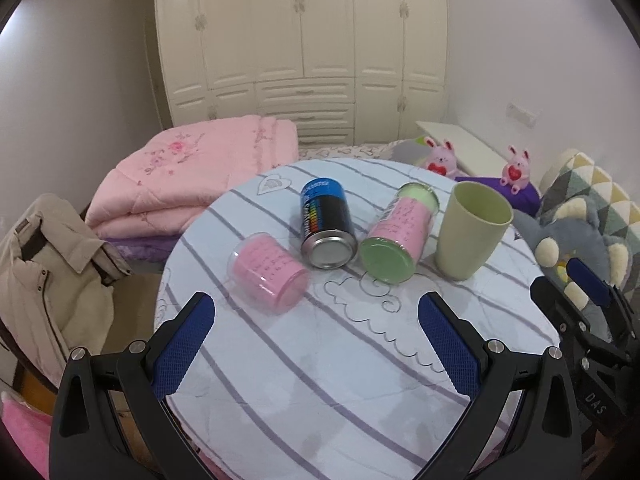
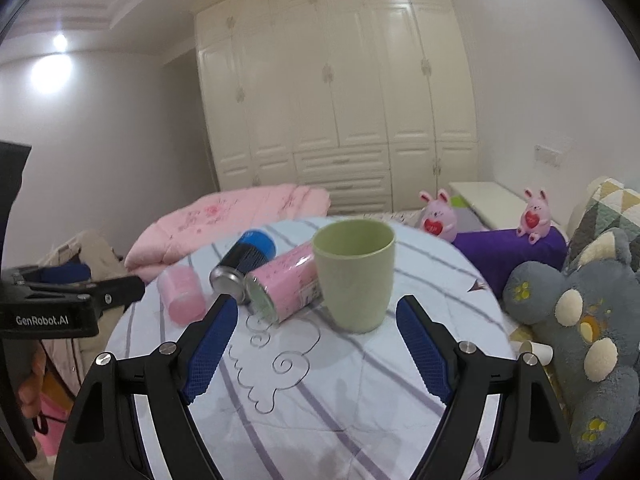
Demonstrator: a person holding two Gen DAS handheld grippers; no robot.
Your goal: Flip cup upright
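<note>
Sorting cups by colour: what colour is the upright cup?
Pale green cup, clearest in the right wrist view.

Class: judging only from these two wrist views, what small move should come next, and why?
Probably none toward the pale green plastic cup: it already stands upright, mouth up, on the striped round table. Both the left gripper and the right gripper are open and empty, so easing the right one back seems sensible.

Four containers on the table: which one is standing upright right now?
Only the green cup at the right end of the row, mouth up. The pink cup, blue can and pink-and-green canister all lie on their sides.
</note>
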